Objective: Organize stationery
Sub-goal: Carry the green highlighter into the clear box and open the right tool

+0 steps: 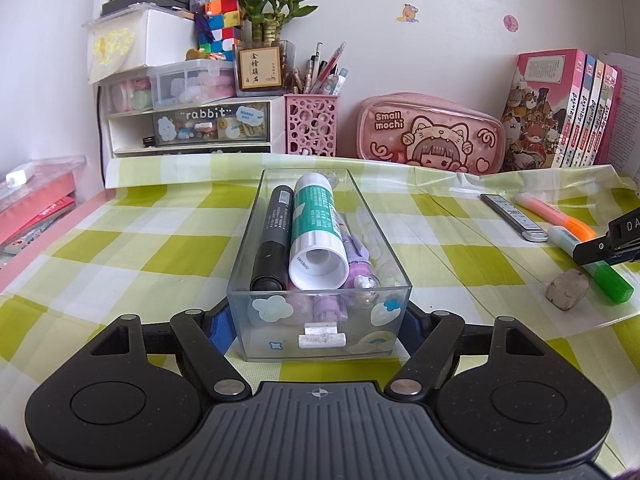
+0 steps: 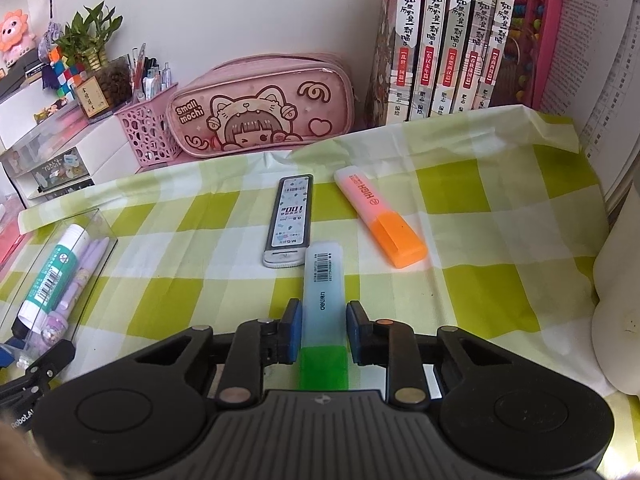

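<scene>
A clear plastic box [image 1: 248, 240] stands on the checked cloth and holds a black marker [image 1: 274, 236], a glue stick [image 1: 316, 232] and purple pens [image 1: 358, 268]. My left gripper [image 1: 319, 320] is shut on the box's near end, one finger on each side. In the right wrist view my right gripper [image 2: 322, 330] straddles a green-capped highlighter [image 2: 323, 300] lying on the cloth; its blue pads [image 2: 295, 330] stand just off the barrel. A lead-refill case [image 2: 289, 220] and an orange highlighter [image 2: 378, 216] lie beyond. The box [image 2: 100, 232] is at the left there.
A grey eraser [image 1: 567, 290] lies on the cloth at right. Along the back wall stand a drawer unit [image 1: 188, 128], a pink pen basket [image 1: 311, 124], a pink pencil case [image 1: 430, 136] and books [image 1: 560, 112]. A white object [image 2: 616, 312] is at the right edge.
</scene>
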{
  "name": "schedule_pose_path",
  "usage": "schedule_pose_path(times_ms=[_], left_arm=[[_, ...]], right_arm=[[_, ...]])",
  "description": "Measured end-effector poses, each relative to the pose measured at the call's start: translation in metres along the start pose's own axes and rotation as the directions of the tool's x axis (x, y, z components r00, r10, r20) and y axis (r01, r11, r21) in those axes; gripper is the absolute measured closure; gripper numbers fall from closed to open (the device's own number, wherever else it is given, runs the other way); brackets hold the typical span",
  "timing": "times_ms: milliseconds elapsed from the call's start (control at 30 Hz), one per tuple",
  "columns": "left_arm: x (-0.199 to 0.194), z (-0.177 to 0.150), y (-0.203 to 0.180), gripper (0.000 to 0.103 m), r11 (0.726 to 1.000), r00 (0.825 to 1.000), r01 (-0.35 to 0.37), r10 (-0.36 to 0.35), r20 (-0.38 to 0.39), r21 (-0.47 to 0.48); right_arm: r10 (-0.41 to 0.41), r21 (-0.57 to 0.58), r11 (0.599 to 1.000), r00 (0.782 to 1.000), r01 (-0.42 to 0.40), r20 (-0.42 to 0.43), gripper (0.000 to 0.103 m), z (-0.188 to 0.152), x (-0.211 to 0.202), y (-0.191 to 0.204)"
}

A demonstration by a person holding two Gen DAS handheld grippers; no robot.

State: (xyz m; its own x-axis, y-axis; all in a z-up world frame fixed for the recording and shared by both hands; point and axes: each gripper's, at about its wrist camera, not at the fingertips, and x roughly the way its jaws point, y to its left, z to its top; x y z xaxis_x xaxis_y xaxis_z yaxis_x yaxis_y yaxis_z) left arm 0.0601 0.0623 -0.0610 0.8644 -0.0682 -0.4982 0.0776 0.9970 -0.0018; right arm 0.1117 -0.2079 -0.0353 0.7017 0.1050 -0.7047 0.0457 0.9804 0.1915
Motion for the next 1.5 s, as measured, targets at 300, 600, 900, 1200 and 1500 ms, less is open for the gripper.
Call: schedule_pose_path(times_ms=[300, 600, 900, 1200, 1500], left_arm=[[0.000, 0.000, 0.000, 0.028, 1.000, 1.000, -0.002, 0.002, -0.001, 0.002], [-0.001, 0.001, -0.003, 0.027, 1.000, 1.000, -0.019, 0.020, -0.007, 0.011], [0.000, 0.003, -0.005, 0.028, 0.999, 0.999, -0.029, 0.029, -0.017, 0.013], [0.000, 0.002, -0.003, 0.027, 1.000, 1.000, -0.022, 0.022, -0.016, -0.001], [0.000, 0.001, -0.003, 0.027, 1.000, 1.000, -0.017, 0.017, -0.012, 0.001]], right_arm=[[0.061, 0.076, 0.995, 0.998, -0.062, 0.007, 0.079, 0.004, -0.004, -0.005], [0.183, 0.122, 0.975, 0.982, -0.188, 0.047, 0.079, 0.017, -0.018, 0.001], [0.377, 0.150, 0.915, 0.926, -0.374, 0.005, 0.079, 0.030, -0.007, 0.041], [0.582, 0.317, 0.782, 0.811, -0.537, -0.061, 0.079, 0.040, 0.024, 0.086], [0.590, 0.396, 0.764, 0.800, -0.510, -0.107, 0.079, 0.044, 0.049, 0.107]])
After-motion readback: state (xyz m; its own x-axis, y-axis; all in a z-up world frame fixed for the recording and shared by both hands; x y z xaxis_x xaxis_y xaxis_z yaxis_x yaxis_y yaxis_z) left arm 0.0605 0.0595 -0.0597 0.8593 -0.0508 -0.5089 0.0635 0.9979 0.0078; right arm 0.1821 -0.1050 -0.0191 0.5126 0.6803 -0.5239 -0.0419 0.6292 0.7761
